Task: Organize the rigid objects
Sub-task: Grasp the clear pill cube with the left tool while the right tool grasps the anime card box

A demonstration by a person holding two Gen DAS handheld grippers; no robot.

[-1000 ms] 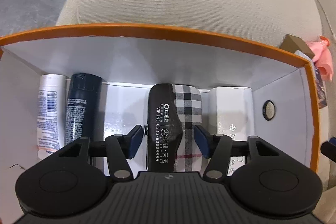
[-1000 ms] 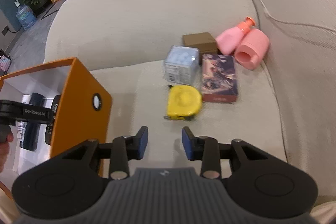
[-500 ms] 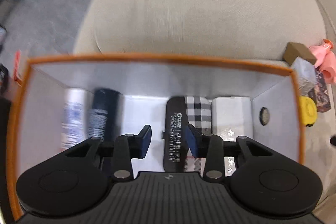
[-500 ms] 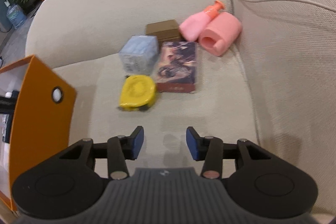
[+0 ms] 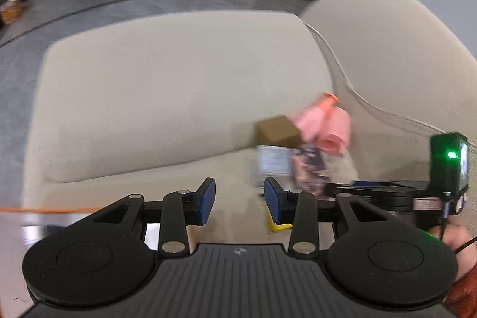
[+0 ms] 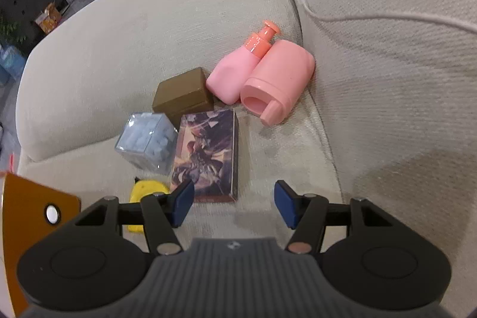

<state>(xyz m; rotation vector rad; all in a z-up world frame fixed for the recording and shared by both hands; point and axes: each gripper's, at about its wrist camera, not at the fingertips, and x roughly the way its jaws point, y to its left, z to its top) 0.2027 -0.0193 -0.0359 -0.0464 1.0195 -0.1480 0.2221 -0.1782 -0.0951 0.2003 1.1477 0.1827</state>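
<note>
— Jaws first: how do they stand?
— Both pairs are apart with nothing between them. The right gripper (image 6: 234, 203) is spreading its jaws wider above bare cushion; the left gripper (image 5: 240, 200) is parted and empty, its view blurred.
— Where are the things to sort?
— In the right wrist view the illustrated box (image 6: 205, 157) lies just above the jaws, its lower edge near the left pad. The yellow tape measure (image 6: 146, 189) sits at lower left, partly behind that finger. The clear cube (image 6: 147, 142) and brown box (image 6: 182, 94) are at centre left.
— And the pink ones?
— The pink bottle (image 6: 235, 73) and pink cap (image 6: 277, 79) touch, upper centre, against the sofa (image 6: 119, 49) back. The orange box (image 6: 26, 210) shows at the lower left edge.
</note>
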